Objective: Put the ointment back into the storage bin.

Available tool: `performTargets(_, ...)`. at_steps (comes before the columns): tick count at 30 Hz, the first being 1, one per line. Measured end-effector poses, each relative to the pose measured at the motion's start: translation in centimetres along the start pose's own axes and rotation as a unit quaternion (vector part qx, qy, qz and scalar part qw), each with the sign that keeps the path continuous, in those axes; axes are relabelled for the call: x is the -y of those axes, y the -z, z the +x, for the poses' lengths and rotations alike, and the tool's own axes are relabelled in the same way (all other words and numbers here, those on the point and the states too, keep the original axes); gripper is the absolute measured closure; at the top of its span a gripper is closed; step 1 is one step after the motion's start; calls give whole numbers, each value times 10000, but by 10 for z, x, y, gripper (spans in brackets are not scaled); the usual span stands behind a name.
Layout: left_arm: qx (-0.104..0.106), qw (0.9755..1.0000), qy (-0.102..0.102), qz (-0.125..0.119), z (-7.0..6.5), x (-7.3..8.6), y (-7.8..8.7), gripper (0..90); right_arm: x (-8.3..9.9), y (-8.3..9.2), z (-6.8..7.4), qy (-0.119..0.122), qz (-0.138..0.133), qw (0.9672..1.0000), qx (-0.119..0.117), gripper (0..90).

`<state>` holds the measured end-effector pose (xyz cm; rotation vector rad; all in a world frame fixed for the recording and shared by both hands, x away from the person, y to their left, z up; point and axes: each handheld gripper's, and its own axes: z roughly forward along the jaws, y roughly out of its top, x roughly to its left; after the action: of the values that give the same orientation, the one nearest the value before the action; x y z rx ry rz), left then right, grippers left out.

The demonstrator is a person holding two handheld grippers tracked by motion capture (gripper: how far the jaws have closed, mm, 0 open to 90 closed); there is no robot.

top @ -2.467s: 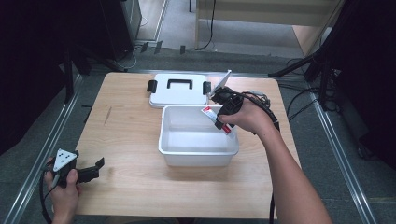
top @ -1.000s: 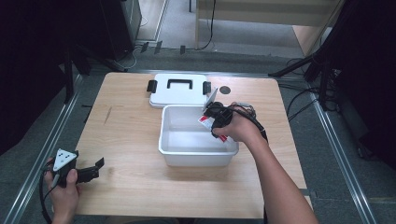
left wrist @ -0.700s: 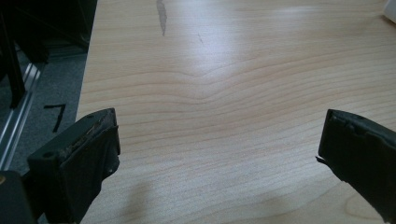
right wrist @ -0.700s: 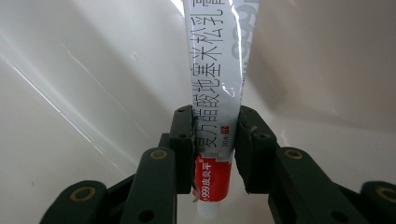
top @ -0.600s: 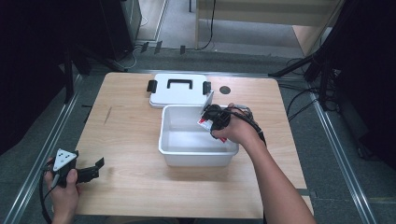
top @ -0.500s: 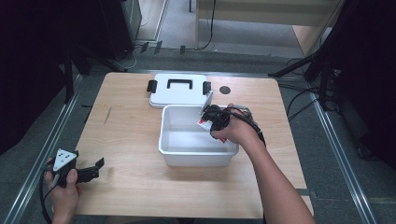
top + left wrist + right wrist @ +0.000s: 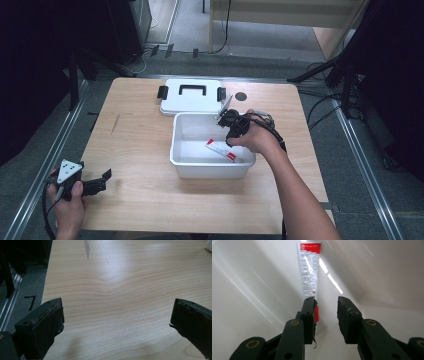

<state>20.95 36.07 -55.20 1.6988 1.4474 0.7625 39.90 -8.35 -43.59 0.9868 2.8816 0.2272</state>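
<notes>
A white and red tube [image 7: 222, 151] lies flat on the floor of the white plastic bin [image 7: 210, 167]. In the right gripper view the tube [image 7: 309, 272] stretches away from the jaws, its near end beside the left jaw. My right gripper [image 7: 231, 134] hangs over the bin's right side, tilted down into it. It [image 7: 325, 307] is open, with a small gap and nothing in it. My left gripper [image 7: 102, 177] rests near the table's front left corner. It [image 7: 117, 320] is wide open over bare wood.
The bin's white lid [image 7: 190, 97], with a black handle and black clips, lies flat behind the bin. A small dark round spot [image 7: 241, 96] marks the table right of the lid. Bare tabletop [image 7: 135, 145] spreads left of the bin.
The right gripper carried the tube down from the bin's far right rim and let it go. The tube now lies on the bin floor. The left gripper stayed still.
</notes>
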Motion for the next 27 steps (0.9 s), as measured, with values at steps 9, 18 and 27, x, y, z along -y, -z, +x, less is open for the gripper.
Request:
performTargets(9,10,10000,-8,-2,0,0,0,0,5,17,2,140,-174,9997,-111,431)
performTargets(18,12,10000,1,-7,0,0,0,0,12,39,12,381,-116,9990,205,120)
performTargets(27,8,10000,14,2,0,0,-1,0,26,62,4,103,-169,9992,333,0)
